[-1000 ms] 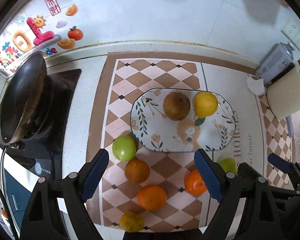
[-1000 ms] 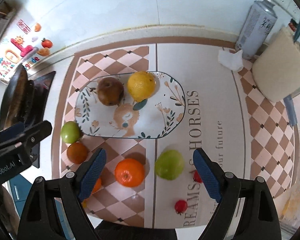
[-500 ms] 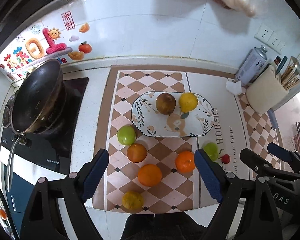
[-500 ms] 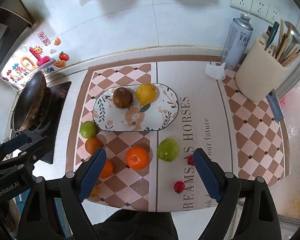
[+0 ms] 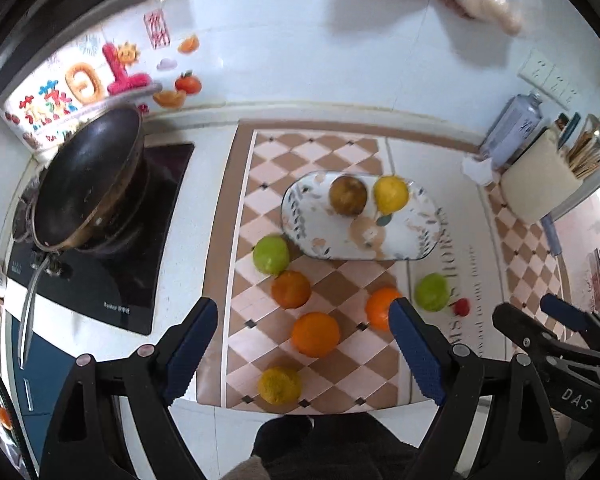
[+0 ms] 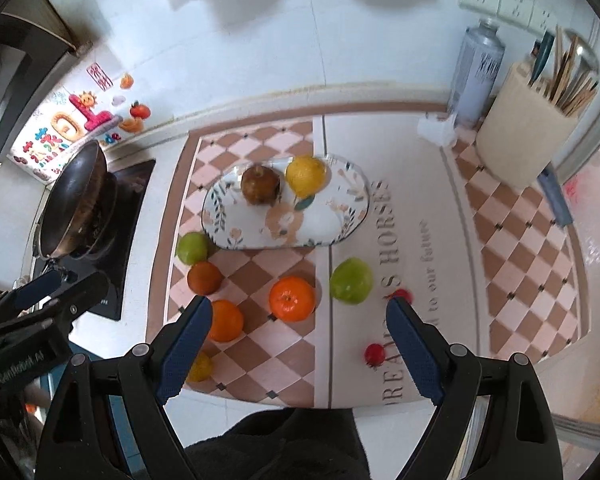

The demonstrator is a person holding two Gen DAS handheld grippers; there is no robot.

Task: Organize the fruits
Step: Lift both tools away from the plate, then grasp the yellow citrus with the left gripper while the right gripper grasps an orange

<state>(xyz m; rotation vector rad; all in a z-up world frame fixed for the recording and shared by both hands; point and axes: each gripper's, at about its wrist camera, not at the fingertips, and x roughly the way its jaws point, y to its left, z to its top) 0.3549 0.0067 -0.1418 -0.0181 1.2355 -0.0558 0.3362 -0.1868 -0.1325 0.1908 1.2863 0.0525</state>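
1. Two fruits, a brown pear (image 6: 260, 185) and a yellow lemon (image 6: 305, 175), sit on the oval floral plate (image 6: 352, 216); the rest lie loose on the counter's checkered mat (image 6: 260, 276).
2. Left gripper (image 5: 303, 338): spread wide, empty.
3. Right gripper (image 6: 299, 336): spread wide, empty.
4. Risk: nudged round oranges (image 6: 292, 298) could roll off the front edge.

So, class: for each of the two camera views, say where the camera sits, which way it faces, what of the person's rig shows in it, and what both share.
Left wrist: sits on the left gripper, looking steeply down at the counter; its open blue-padded fingers frame the mat, and the right gripper shows at right.
Right wrist: sits on the right gripper, facing down likewise; open fingers, left gripper at left.
Shared: oval plate with brown pear and lemon; wok.
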